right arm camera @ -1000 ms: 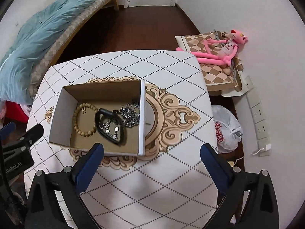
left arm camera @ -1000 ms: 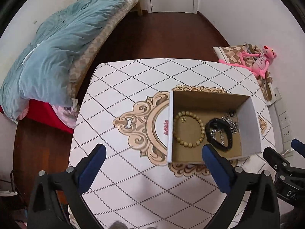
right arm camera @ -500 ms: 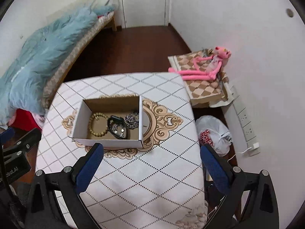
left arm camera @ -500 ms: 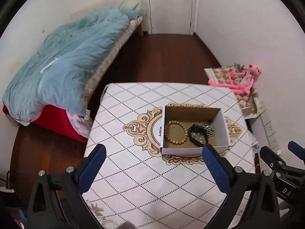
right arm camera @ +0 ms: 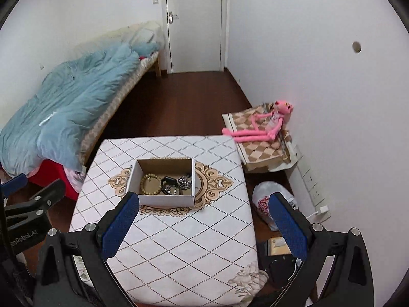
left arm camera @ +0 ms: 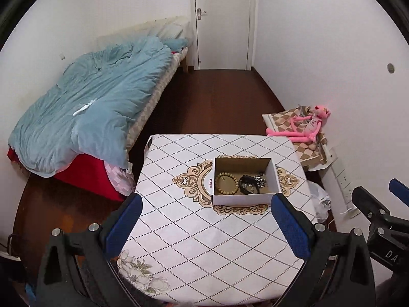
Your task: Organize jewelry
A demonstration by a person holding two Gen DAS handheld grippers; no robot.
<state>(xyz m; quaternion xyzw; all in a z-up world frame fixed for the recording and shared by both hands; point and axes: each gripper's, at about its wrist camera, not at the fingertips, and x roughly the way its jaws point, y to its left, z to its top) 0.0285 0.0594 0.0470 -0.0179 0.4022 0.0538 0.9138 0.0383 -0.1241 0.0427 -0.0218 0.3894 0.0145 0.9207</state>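
An open cardboard box (left arm camera: 242, 199) (right arm camera: 166, 200) stands on the patterned table (left arm camera: 199, 230) (right arm camera: 184, 243). Inside lie a wooden bead bracelet (left arm camera: 226, 183) (right arm camera: 149, 184), a black band (left arm camera: 246, 184) (right arm camera: 167, 184) and a silver chain (left arm camera: 260, 180) (right arm camera: 185, 180). My left gripper (left arm camera: 204, 220) is open and empty, high above the table's near side. My right gripper (right arm camera: 202, 220) is open and empty, likewise raised well back from the box.
A bed with a blue duvet (left arm camera: 97, 97) runs along the left wall. A pink plush toy (left arm camera: 304, 128) lies on a checkered box by the right wall. A white plastic bag (right arm camera: 271, 204) sits on the floor right of the table. A closed door (left arm camera: 222, 20) is at the back.
Both grippers have pulled up and back from the box, which now looks much smaller. The jewelry stays in the box. Both grippers remain open.
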